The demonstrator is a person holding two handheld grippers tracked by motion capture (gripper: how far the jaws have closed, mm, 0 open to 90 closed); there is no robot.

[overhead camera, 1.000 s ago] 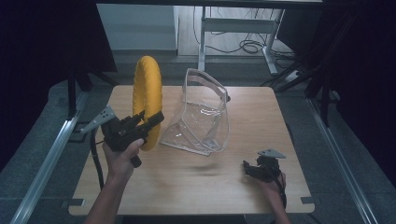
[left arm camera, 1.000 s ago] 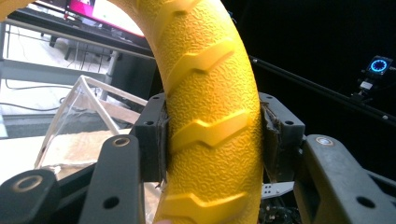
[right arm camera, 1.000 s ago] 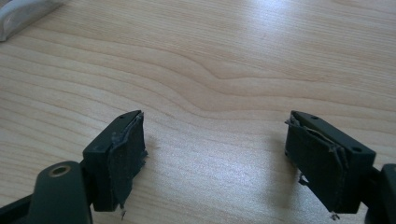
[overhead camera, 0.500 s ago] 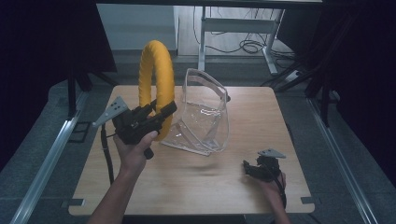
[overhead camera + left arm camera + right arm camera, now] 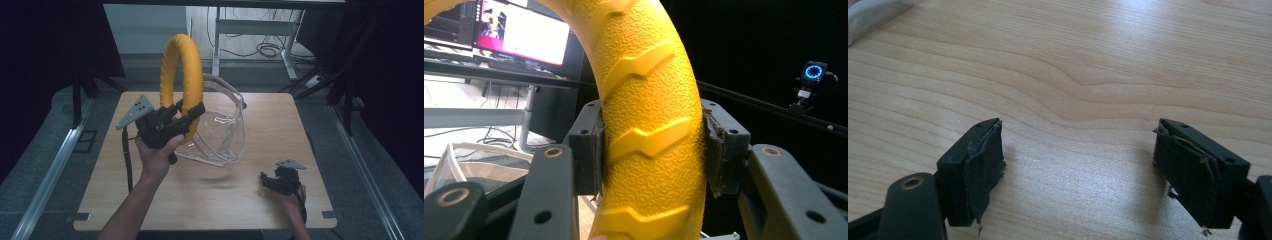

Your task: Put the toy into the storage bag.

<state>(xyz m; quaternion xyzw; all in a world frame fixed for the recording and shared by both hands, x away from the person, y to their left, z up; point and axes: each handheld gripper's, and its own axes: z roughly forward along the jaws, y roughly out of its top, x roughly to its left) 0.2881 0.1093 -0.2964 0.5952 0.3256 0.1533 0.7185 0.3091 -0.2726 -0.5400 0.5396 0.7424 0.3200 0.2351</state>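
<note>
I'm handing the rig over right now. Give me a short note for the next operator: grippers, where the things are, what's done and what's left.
Left gripper: shut on the yellow ring, held upright above the table beside the clear plastic bag.
Right gripper: open, empty, low over the table's near right corner.
Done: ring gripped and off the table.
Left, probably: get the ring into the bag; the free gripper may need to hold the bag's mouth open.

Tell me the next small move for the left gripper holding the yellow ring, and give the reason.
Probably carry it a little further toward the clear bag's open mouth, then lower it. The left gripper is clamped on the yellow ring, held upright off the table beside the bag. The right gripper rests open near the table's front edge.
</note>
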